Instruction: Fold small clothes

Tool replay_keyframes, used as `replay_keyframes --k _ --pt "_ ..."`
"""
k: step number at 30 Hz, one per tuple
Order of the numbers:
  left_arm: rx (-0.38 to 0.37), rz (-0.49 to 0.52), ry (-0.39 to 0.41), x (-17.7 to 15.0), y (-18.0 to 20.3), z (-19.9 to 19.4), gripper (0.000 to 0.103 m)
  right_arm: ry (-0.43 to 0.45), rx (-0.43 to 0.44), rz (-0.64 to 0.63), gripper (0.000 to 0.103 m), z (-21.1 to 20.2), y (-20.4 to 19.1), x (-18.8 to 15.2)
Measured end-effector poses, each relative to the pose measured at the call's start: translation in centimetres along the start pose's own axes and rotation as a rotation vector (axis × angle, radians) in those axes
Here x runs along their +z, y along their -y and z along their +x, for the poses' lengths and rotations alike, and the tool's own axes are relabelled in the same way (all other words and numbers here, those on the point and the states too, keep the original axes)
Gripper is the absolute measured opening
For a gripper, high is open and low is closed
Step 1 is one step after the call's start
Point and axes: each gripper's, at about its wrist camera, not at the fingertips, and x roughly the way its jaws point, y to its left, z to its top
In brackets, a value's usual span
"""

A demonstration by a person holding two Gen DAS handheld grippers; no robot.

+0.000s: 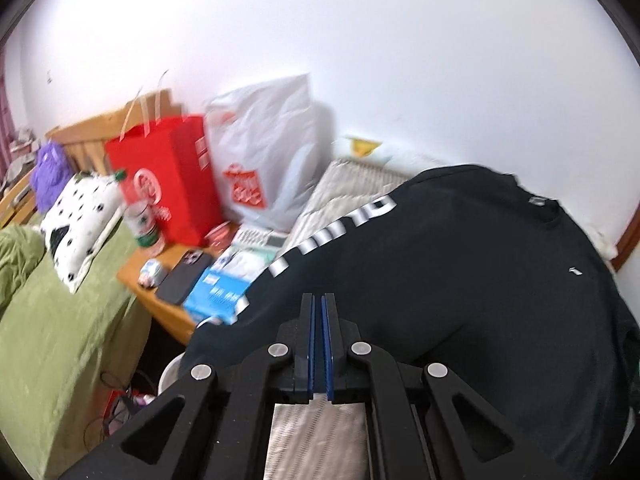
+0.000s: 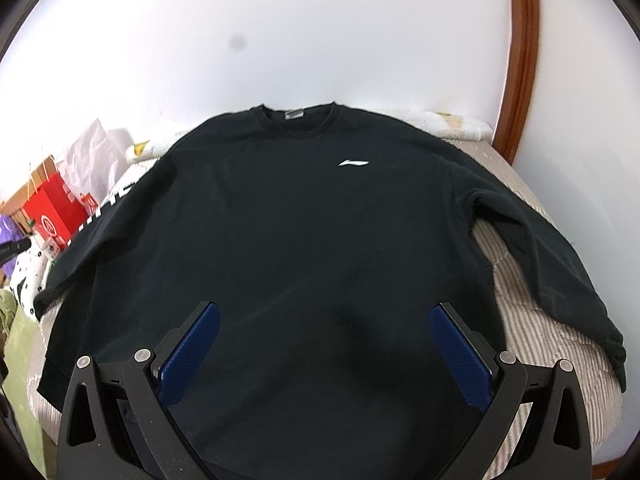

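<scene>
A black long-sleeved sweatshirt (image 2: 304,216) lies flat, front up, on a striped quilt (image 2: 532,332), collar toward the wall, both sleeves spread out. It has a small white chest logo and white lettering down its left sleeve (image 1: 332,236). My right gripper (image 2: 324,320) is open, its blue pads wide apart, hovering over the lower middle of the sweatshirt. My left gripper (image 1: 319,300) is shut, its blue pads together with nothing visible between them, above the sweatshirt's left lower side (image 1: 460,300).
A wooden bedside table (image 1: 160,296) holds a red paper bag (image 1: 168,176), a white plastic bag (image 1: 268,156), a bottle, a phone (image 1: 184,276) and a blue box (image 1: 220,292). A green-covered bed (image 1: 60,332) with a spotted pillow lies at left. The white wall is behind.
</scene>
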Motion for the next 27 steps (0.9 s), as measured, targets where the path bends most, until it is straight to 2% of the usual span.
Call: replay_keyframes --k 3,9,11,13,14,15,16,19,27 --pt "-0.002 0.006 0.007 0.6 1.8 -0.2 0.004 0.016 0.003 0.009 0.103 -0.9 1.2 0.0" --pt "-0.009 -0.008 -0.074 -0.7 2.9 1.8 0.005 0.023 -0.022 -0.003 0.103 -1.9 2.8 -0.6" --pt "-0.015 -0.022 -0.115 -1.6 2.8 2.5 0.014 0.013 -0.024 0.008 0.103 -1.6 3.2 -0.8" --pt "-0.029 -0.047 -0.142 -2.6 2.1 3.0 0.034 0.002 -0.024 0.016 0.103 -1.2 3.5 -0.9" --pt "-0.029 -0.065 -0.151 -3.2 1.6 3.3 0.040 -0.003 -0.024 0.018 0.103 -0.9 3.4 -1.0" --pt "-0.017 -0.078 -0.152 -3.7 1.0 3.4 0.051 -0.009 -0.024 0.018 0.103 -0.6 3.3 -1.0" --pt "0.001 -0.080 -0.149 -4.1 0.6 3.5 0.058 -0.014 -0.023 0.017 0.103 -0.4 3.1 -1.1" --pt "0.054 -0.070 -0.154 -5.2 -0.9 3.8 0.059 -0.024 -0.018 -0.003 0.103 0.3 2.3 -1.1" --pt "0.107 0.011 -0.181 -7.6 -2.6 5.0 0.068 -0.054 -0.002 -0.058 0.103 1.8 -0.5 -1.7"
